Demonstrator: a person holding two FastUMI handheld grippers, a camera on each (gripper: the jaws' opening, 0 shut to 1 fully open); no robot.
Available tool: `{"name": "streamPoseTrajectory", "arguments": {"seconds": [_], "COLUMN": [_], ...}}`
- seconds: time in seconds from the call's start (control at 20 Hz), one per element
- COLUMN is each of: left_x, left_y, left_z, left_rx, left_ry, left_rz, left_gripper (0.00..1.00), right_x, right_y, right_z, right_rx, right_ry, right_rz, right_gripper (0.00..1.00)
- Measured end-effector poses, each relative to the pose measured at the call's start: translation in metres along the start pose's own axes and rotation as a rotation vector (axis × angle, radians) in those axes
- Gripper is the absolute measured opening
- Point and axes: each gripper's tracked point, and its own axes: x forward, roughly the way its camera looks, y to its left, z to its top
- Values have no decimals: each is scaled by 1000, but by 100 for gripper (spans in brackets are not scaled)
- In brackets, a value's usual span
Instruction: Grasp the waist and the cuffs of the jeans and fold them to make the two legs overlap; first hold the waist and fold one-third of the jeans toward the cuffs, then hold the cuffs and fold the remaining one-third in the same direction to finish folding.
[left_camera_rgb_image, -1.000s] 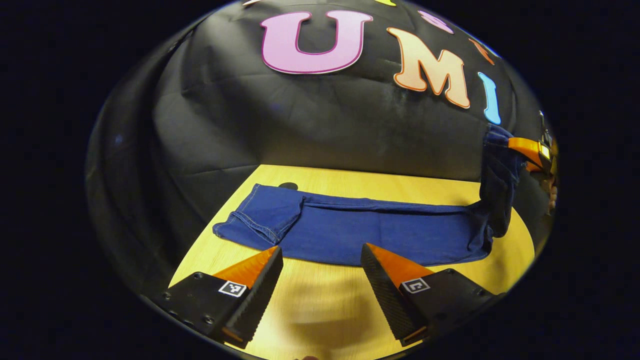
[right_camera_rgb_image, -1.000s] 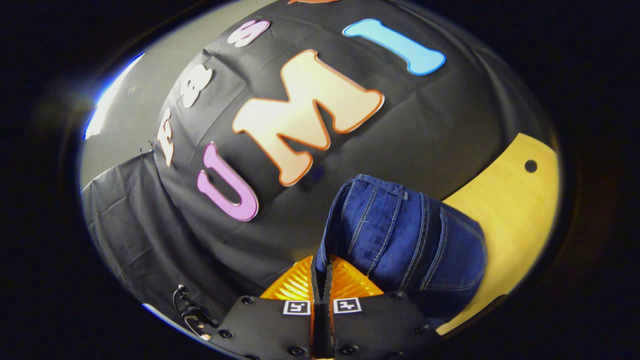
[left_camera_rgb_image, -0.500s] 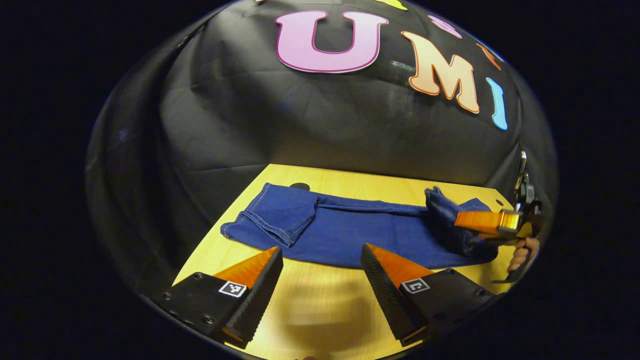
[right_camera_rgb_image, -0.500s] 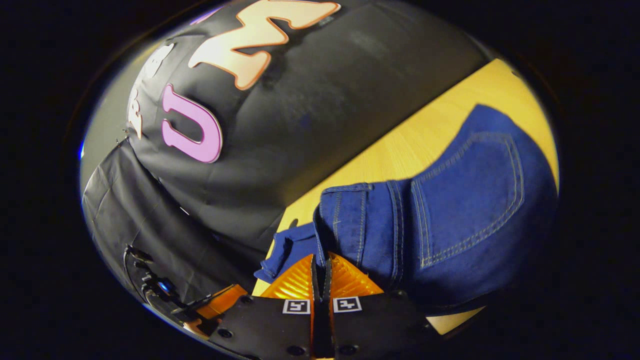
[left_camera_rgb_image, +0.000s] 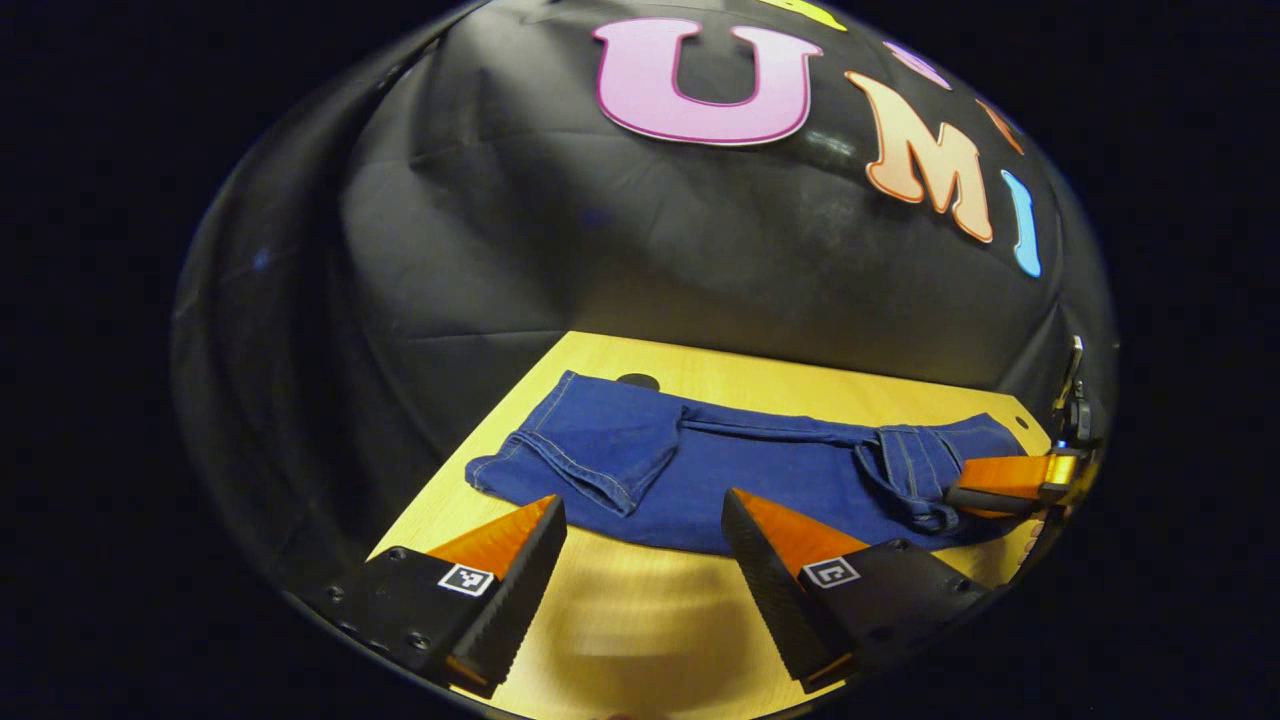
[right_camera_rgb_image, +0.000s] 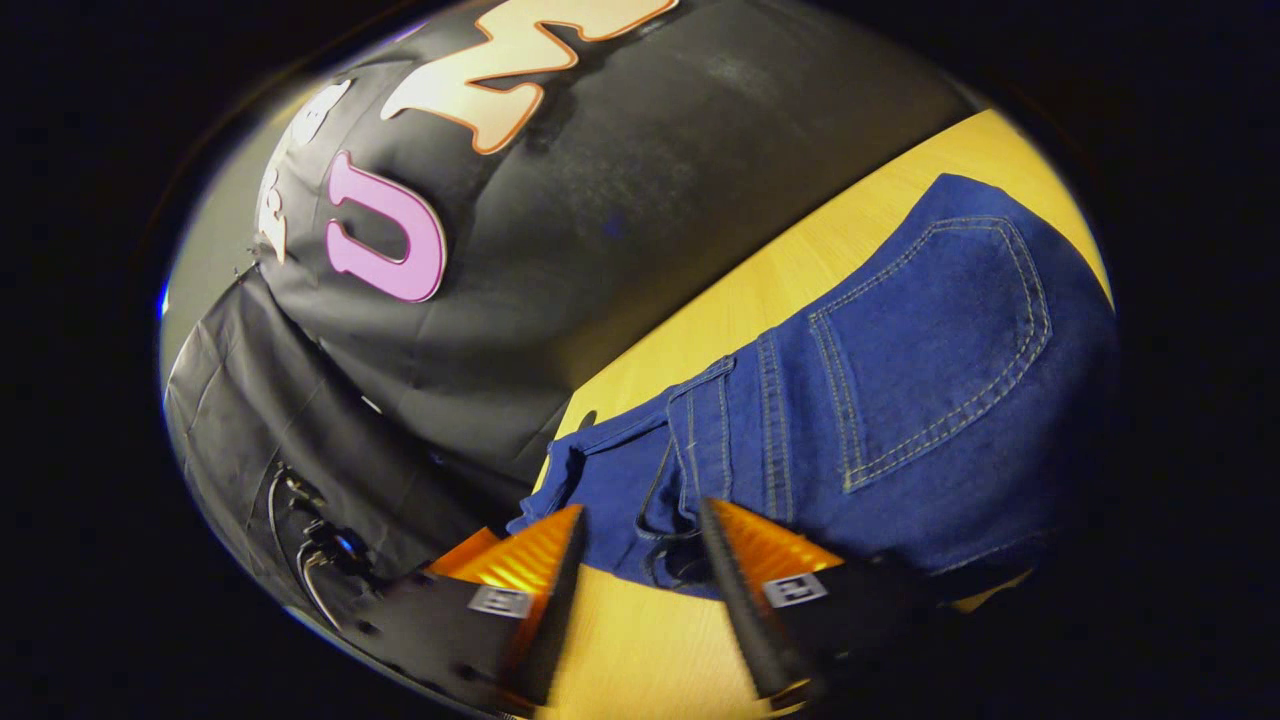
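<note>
Jeans (left_camera_rgb_image: 760, 475) lie just beyond open tongs (left_camera_rgb_image: 640, 525).

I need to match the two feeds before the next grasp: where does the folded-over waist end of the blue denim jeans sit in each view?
Left gripper view: the waist end of the blue denim jeans lies far right on the yellow wooden table, beside the right gripper.
Right gripper view: it lies at centre right, back pocket facing up, just beyond the open right gripper.
Shared landmark: the dark round hole in the tabletop beside the jeans.
</note>
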Motion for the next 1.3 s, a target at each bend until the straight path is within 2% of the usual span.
{"name": "streamPoseTrajectory", "arguments": {"seconds": [0.05,0.1,0.3,0.4,0.55,0.7,0.85,1.0,1.15,1.3], "left_x": [2,6,15,18,30,40,44,42,41,41], "left_y": [2,4,21,25,23,25,28,35,35,31], "left_z": [1,0,1,2,6,4,-6,-16,-18,-22], "left_rx": [-12,-26,-16,-19,-20,11,53,54,54,87], "left_ry": [-4,-8,-4,8,6,18,78,117,132,158], "left_rz": [7,9,20,19,-19,-48,-31,-25,-26,-54], "left_gripper": [96,95,94,95,94,94,94,94,94,93], "right_x": [-1,-9,-48,-76,-121,-168,-217,-259,-286,-293], "right_y": [0,-4,-4,-8,-30,-43,-63,-79,-100,-110], "right_z": [1,2,9,23,44,55,83,102,99,93], "right_rx": [-22,-44,-26,-30,-58,-35,-59,-67,-66,-65], "right_ry": [-4,-3,3,-33,-99,-135,-228,-301,-288,-260], "right_rz": [-14,-36,-60,-89,-190,-267,-370,-457,-535,-570], "right_gripper": [89,96,98,98,98,98,98,98,98,98]}}
